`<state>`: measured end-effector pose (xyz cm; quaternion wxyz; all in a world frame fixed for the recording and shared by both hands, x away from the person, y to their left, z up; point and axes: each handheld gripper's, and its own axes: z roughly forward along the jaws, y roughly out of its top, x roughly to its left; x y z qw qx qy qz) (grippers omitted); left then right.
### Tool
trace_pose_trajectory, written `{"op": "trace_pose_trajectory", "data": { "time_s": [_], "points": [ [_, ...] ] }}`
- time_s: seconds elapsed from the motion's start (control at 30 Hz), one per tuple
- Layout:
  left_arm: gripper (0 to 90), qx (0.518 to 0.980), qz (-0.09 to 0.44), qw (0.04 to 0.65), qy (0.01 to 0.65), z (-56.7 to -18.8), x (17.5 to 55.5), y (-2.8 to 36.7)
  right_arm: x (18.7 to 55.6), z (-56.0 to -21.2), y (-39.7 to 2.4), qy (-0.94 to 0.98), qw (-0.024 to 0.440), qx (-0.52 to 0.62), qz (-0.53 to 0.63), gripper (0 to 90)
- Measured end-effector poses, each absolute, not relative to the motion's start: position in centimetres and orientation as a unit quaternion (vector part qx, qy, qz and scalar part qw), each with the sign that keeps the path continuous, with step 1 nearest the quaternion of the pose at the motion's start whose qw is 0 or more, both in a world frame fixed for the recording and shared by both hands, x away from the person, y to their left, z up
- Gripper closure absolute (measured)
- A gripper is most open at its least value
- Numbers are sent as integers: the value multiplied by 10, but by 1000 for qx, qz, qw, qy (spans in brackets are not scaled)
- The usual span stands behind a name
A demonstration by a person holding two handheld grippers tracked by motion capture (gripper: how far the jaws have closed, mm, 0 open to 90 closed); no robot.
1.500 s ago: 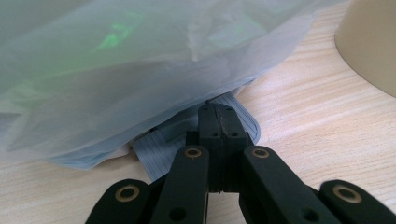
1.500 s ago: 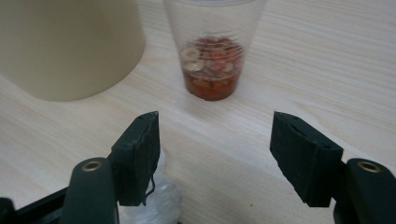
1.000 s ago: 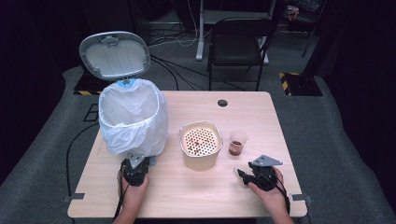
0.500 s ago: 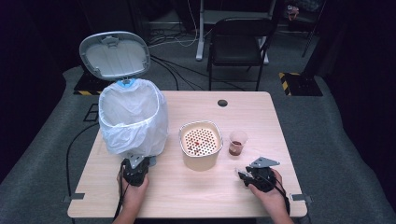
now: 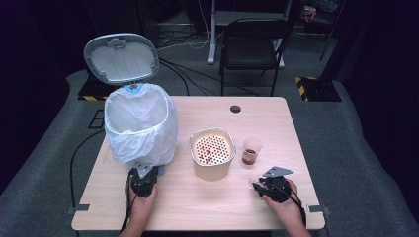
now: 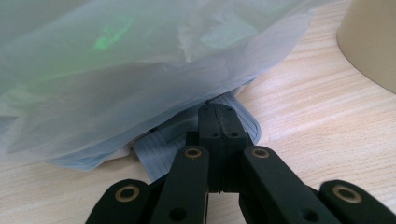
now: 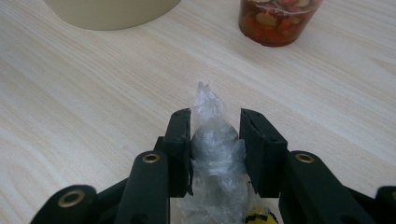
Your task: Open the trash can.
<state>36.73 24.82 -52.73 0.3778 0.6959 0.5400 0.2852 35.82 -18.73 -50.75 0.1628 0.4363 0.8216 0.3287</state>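
Pinching a crumpled clear plastic wrap [image 7: 215, 154] between jaws that have just been closing, the right gripper [image 5: 263, 186] sits at the lower right of the high view. The left gripper [image 5: 144, 173], fully shut, presses the pedal [image 6: 236, 122] of the lined trash bin [image 5: 141, 129] (lid up). Left, I judge: carrying the wrap across the worktop [image 5: 207, 212] into the bin.

Bright overhead light falls on the table [image 5: 197, 207] amid dark surroundings; close-ups are soft-edged, nearly shadowless.
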Motion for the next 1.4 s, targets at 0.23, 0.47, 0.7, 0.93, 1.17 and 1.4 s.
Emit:
{"op": "trace_pose_trajectory", "data": {
  "time_s": [0.23, 0.47, 0.7, 0.93, 1.17, 1.4],
  "points": [
    [900, 701, 289, 371, 537, -527, 367, 249, 359, -500, -189, 817, 160, 437, 340, 647],
    [900, 690, 288, 383, 542, -528, 368, 247, 357, -468, -187, 813, 167, 423, 364, 648],
    [900, 696, 286, 374, 542, -527, 368, 249, 358, -428, -183, 815, 165, 397, 388, 648],
    [900, 699, 285, 374, 539, -527, 368, 249, 364, -404, -179, 815, 161, 384, 403, 647],
    [900, 696, 286, 375, 542, -527, 368, 249, 366, -381, -172, 818, 159, 366, 414, 647],
    [900, 690, 287, 381, 544, -528, 368, 248, 369, -367, -161, 822, 161, 349, 421, 647]
  ]
}}
